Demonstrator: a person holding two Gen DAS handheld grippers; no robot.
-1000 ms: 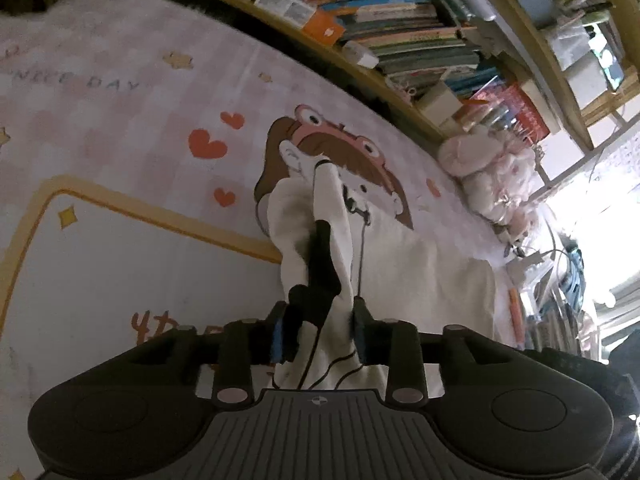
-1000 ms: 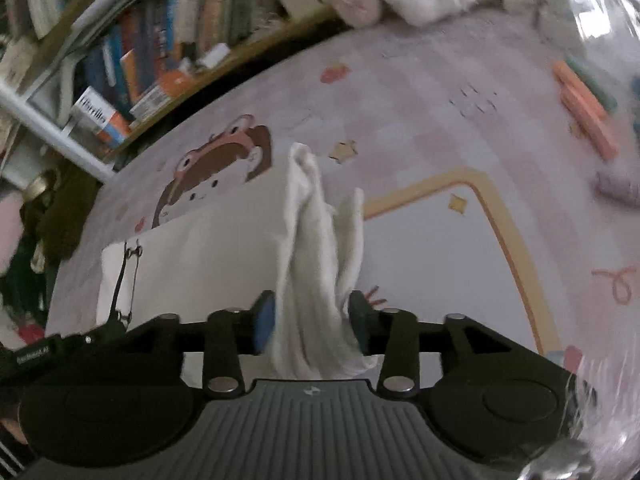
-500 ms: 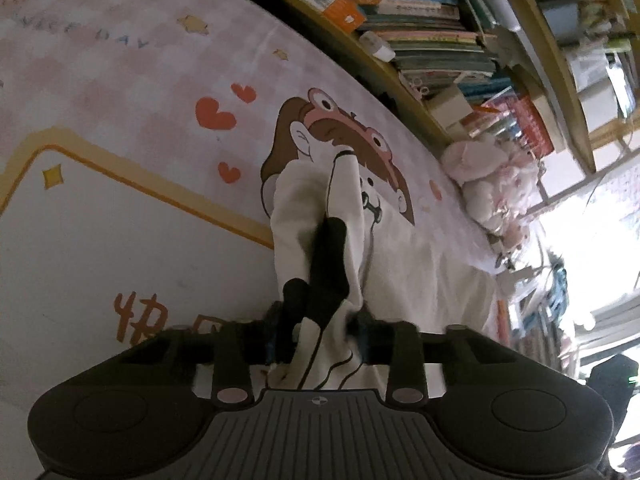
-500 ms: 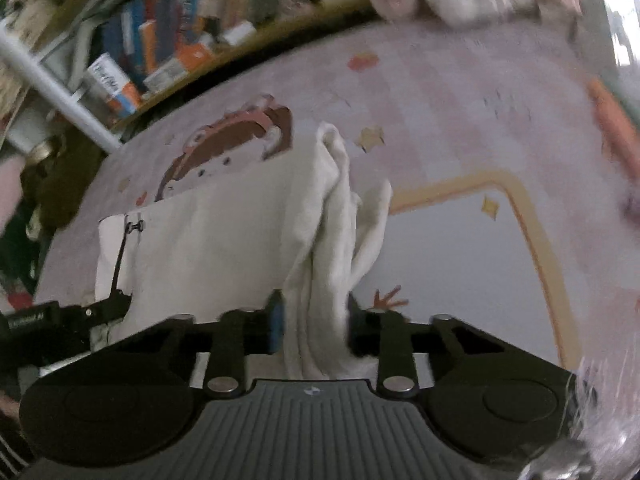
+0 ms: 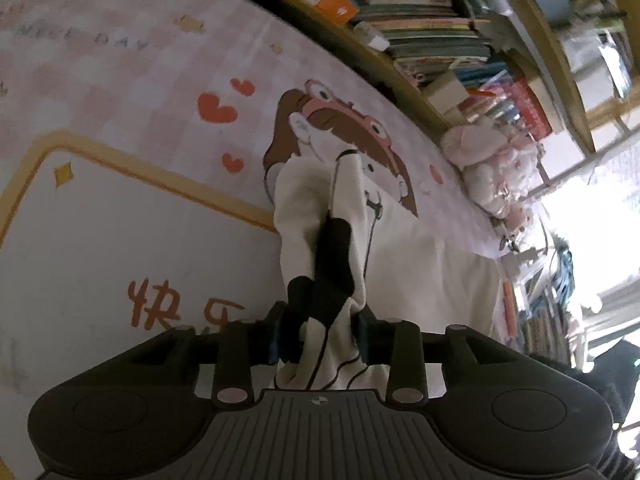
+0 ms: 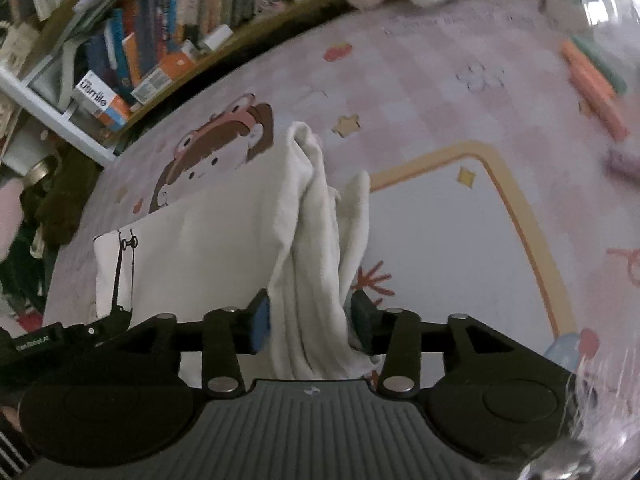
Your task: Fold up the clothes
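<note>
White garment [image 6: 312, 240] bunches between both downward-tilted tongs (jaws opening).

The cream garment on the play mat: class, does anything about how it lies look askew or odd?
Yes. The cream garment is partly flat on the play mat, but its two ends are bunched into upright ridges, one between the opening jaws of the right tool, one in the left tool. Nothing looks spilled or damaged.

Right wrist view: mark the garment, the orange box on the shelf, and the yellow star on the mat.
garment [image 6: 224, 256], right wrist view, flat cream panel left of the bunched fold
orange box [image 6: 105, 104], right wrist view, its white printed face
yellow star [image 6: 466, 176], right wrist view, its centre
</note>
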